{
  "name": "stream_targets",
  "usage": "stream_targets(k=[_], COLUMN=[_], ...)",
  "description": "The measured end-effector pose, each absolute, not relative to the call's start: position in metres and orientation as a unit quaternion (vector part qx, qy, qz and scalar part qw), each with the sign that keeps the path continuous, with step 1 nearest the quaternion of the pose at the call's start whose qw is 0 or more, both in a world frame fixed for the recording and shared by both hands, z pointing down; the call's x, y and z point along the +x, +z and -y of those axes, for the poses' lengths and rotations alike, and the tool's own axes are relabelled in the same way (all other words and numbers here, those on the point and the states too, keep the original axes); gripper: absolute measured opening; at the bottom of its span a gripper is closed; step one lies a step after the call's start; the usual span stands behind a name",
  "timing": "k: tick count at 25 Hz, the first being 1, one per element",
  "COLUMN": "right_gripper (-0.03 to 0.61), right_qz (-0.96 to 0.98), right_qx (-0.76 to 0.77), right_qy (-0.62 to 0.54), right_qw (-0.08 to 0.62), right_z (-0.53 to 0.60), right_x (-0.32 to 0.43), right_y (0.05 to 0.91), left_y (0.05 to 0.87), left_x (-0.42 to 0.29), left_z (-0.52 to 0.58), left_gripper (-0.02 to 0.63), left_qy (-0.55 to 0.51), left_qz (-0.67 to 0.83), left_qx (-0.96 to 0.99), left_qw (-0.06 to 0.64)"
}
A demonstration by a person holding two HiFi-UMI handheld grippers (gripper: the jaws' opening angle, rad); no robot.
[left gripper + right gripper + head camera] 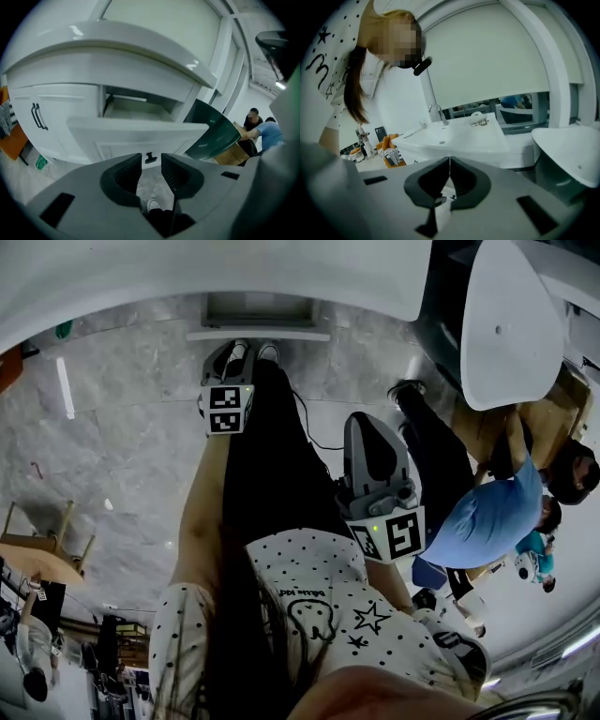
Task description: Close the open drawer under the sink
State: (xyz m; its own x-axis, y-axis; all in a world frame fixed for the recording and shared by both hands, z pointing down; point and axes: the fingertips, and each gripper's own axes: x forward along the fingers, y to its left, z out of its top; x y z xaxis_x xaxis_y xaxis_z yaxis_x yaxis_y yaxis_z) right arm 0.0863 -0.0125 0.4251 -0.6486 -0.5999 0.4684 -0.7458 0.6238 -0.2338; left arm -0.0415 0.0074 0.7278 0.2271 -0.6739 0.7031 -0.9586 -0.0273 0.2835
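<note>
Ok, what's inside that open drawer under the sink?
The open drawer shows only pale inner walls above its front panel; no contents are visible. That panel covers the floor, so anything lying low cannot be seen.

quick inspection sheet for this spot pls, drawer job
surface: grey stone floor
job's things: drawer under the sink, pulled out, untouched
clutter: small green thing on the floor by the cabinet; wooden stool
grippers: left tongs open, empty, aimed at the drawer front; right tongs shut, empty
cables: one thin black lead by the leg
surroundings: people at cardboard boxes, off to the right
</note>
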Motion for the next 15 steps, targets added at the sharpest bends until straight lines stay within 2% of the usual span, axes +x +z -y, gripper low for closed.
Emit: stream_targets(k=[6, 15], right_gripper=[0.014, 0.014], right_qz=[0.854, 0.837], right_qx=[0.399, 0.406], right_qy=[0.262, 0.289], right_qw=[0.206, 0.227], right_z=[-0.01, -0.027], right_x=[0.105, 0.118], right_y=[0.489, 0.521], left_y=[0.799, 0.806], left_x=[-0.027, -0.02], left_z=[0.013, 0.021], left_gripper=[0.129, 0.126], left_qy=[0.223, 0.216], left_qz=[0.579, 0.582], left_qx=[0.707, 0.719], left_qw=[0.339, 0.313])
